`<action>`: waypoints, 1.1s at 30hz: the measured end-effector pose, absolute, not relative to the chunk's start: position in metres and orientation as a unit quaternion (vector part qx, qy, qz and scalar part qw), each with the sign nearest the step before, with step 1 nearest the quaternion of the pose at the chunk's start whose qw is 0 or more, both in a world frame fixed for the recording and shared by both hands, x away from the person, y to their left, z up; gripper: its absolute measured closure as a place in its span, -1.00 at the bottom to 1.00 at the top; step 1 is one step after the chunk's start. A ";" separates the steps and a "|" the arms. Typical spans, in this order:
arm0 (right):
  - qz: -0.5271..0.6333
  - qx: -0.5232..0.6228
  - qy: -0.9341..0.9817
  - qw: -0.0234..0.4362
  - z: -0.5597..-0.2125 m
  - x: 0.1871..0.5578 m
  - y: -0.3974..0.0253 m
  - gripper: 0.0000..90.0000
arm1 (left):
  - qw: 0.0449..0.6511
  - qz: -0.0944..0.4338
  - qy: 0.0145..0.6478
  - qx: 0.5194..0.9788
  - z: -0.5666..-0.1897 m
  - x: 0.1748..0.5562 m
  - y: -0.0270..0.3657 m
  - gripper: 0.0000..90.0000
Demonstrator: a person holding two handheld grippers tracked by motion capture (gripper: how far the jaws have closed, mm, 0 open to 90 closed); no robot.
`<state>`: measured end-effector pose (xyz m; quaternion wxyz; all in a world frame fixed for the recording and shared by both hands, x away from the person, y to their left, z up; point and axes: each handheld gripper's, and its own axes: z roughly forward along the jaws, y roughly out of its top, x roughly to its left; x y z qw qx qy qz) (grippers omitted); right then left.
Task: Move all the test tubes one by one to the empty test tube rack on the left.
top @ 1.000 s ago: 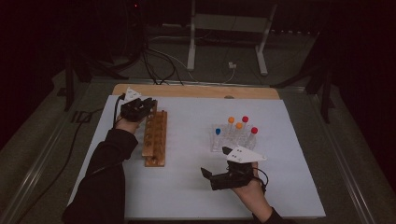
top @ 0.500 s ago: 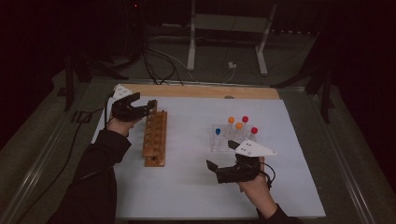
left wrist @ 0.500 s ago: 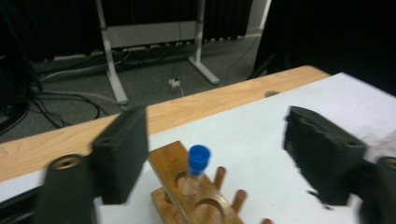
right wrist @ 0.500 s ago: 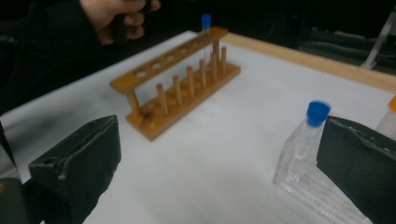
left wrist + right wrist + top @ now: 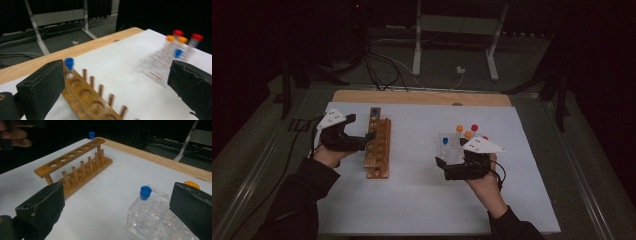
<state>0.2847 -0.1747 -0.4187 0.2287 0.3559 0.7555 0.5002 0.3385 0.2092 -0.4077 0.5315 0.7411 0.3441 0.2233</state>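
**Both grippers open, nothing held**

Your left gripper (image 5: pixel 368 138), jaws apart, sits just beside the wooden rack (image 5: pixel 378 145), which holds one blue-capped tube (image 5: pixel 374 112). Your right gripper (image 5: pixel 441 164), jaws apart, sits beside the clear rack (image 5: pixel 451 147) of capped tubes.

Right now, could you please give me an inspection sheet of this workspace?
Surface: white sheet over a wooden table.
Job's things: wooden rack holds one blue-capped tube at its far end; clear rack holds blue, orange and red capped tubes.
Clutter: nothing seen.
Grippers: left gripper open beside the wooden rack; right gripper open at the clear rack.
Cables: several on the floor beyond the table.
Surroundings: dark; metal stand behind.
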 end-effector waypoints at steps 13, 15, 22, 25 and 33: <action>0.455 0.393 0.764 0.234 -0.442 0.310 -0.170 -0.88 | 0.539 0.190 0.297 0.765 -0.427 0.280 0.195 -0.95; 0.447 0.398 0.766 0.235 -0.447 0.312 -0.170 -0.86 | 0.535 0.188 0.292 0.770 -0.432 0.275 0.192 -0.95; 0.426 0.417 0.766 0.240 -0.457 0.317 -0.170 -0.64 | 0.531 0.173 0.275 0.782 -0.448 0.260 0.183 -0.95; 0.422 0.417 0.767 0.246 -0.459 0.318 -0.169 -0.42 | 0.526 0.174 0.271 0.787 -0.452 0.257 0.180 -0.95; 0.410 0.431 0.768 0.239 -0.462 0.329 -0.169 0.09 | 0.519 0.171 0.269 0.793 -0.458 0.255 0.178 -0.95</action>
